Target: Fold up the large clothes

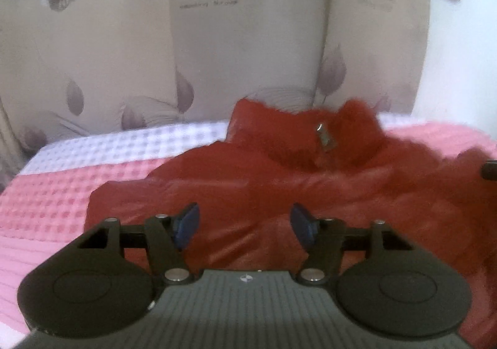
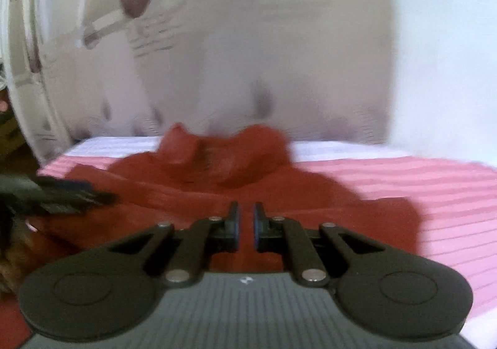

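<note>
Evidently between folds: the red jacket (image 1: 279, 181) lies rumpled on the pink bedspread (image 1: 46, 203), collar far. The left gripper (image 1: 245, 226) is spread and empty, the right gripper (image 2: 246, 229) pressed together on nothing. Next, I judge, each needs a near edge to pinch.

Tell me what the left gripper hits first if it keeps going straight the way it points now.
Most likely the red garment. The left gripper has open jaws with nothing between them, angled down at the rumpled red cloth lying on the pink bedcover. How far off the cloth is cannot be judged.
</note>
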### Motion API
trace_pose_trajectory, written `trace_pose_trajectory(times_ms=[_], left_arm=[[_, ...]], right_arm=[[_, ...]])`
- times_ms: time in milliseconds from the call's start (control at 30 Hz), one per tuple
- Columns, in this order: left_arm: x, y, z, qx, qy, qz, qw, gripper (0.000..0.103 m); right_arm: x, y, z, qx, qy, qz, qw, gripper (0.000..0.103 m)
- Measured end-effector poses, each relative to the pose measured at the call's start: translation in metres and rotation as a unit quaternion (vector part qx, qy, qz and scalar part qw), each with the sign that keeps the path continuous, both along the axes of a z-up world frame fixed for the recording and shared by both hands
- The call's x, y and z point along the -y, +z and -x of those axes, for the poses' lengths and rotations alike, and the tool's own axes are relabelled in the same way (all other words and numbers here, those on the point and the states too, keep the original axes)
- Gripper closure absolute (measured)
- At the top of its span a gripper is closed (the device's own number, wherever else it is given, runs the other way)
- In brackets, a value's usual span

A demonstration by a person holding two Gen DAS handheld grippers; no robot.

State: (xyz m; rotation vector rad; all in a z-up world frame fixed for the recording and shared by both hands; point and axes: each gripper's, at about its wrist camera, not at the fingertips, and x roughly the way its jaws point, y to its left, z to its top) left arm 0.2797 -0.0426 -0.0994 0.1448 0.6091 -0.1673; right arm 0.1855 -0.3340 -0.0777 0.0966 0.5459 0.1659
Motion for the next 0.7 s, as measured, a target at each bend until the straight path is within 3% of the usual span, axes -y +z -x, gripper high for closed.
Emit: trace_pose_trajectory(times_ms=[67, 267, 433, 500, 567, 633, 700], left_arm=[[0.0, -0.013, -0.004, -0.033, -0.001, -0.008, 0.9994, 0.046], [0.012, -0.027, -0.001, -0.035, -0.001, -0.035, 0.9988, 0.046], [0.011, -0.038, 0.001, -0.025, 0.005, -0.052, 0.9983, 0.046], [0.012, -0.03, 0.005, -0.013, 0.001, -0.066, 0.9977, 0.05], [0.0, -0.006, 0.021, -0.005, -0.007, -0.032, 0.9995, 0.053], [-0.025, 0.023, 0.054, 0.025, -0.021, 0.037, 0.9988, 0.037], [-0.045, 0.046, 0.097, 0.063, -0.024, 0.05, 0.9965, 0.009]], right_arm=[[0.02, -0.013, 0.002, -0.029, -0.019, 0.014, 0.999, 0.095], [0.035, -0.059, 0.0, -0.079, -0.032, -0.008, 0.996, 0.096], [0.021, -0.074, -0.002, -0.073, -0.033, 0.012, 0.997, 0.096], [0.022, -0.074, -0.002, -0.073, -0.032, 0.01, 0.997, 0.096], [0.026, -0.07, 0.001, -0.073, -0.035, 0.005, 0.997, 0.095], [0.035, -0.045, 0.023, -0.056, -0.064, -0.032, 0.996, 0.091], [0.047, -0.014, 0.074, 0.007, -0.046, -0.102, 0.994, 0.088]])
